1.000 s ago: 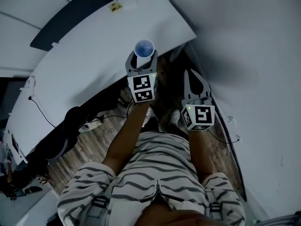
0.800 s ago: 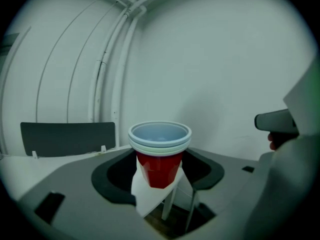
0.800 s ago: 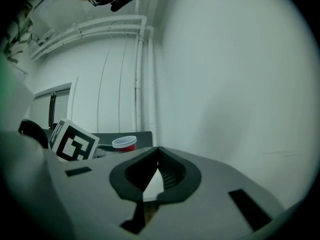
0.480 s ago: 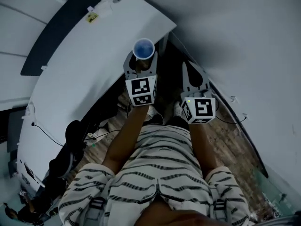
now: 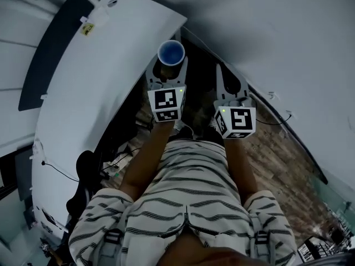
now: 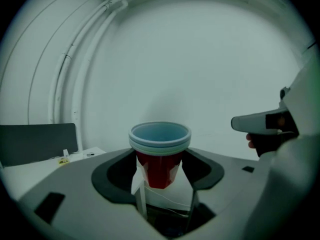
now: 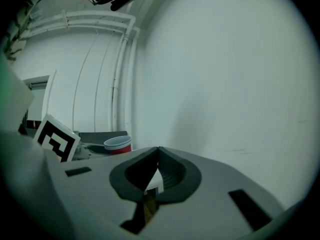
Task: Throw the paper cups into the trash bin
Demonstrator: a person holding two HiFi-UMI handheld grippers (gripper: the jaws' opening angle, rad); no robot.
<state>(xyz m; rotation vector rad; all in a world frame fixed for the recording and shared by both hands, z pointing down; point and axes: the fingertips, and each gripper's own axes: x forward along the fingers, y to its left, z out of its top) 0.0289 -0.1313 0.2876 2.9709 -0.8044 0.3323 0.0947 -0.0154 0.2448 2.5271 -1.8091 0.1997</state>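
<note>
A stack of red paper cups [image 6: 159, 156] with pale blue insides stands upright between the jaws of my left gripper [image 6: 161, 176], which is shut on it. In the head view the cups [image 5: 171, 53] show from above, just ahead of the left gripper [image 5: 167, 73]. My right gripper [image 5: 231, 81] is beside it on the right, jaws shut with nothing between them [image 7: 158, 156]. From the right gripper view the cups [image 7: 118, 145] appear at the left. No trash bin is in view.
A long white table [image 5: 94, 76] runs along the left, with a dark panel [image 5: 50, 49] beyond it. A white wall [image 5: 288, 43] fills the right and front. Cables and a dark chair base [image 5: 83, 165] lie on the wood floor [image 5: 283, 165] below.
The person has turned to the right: the table has swung left and the wall now fills more of the view. Both grippers keep their poses, the cups still held.
</note>
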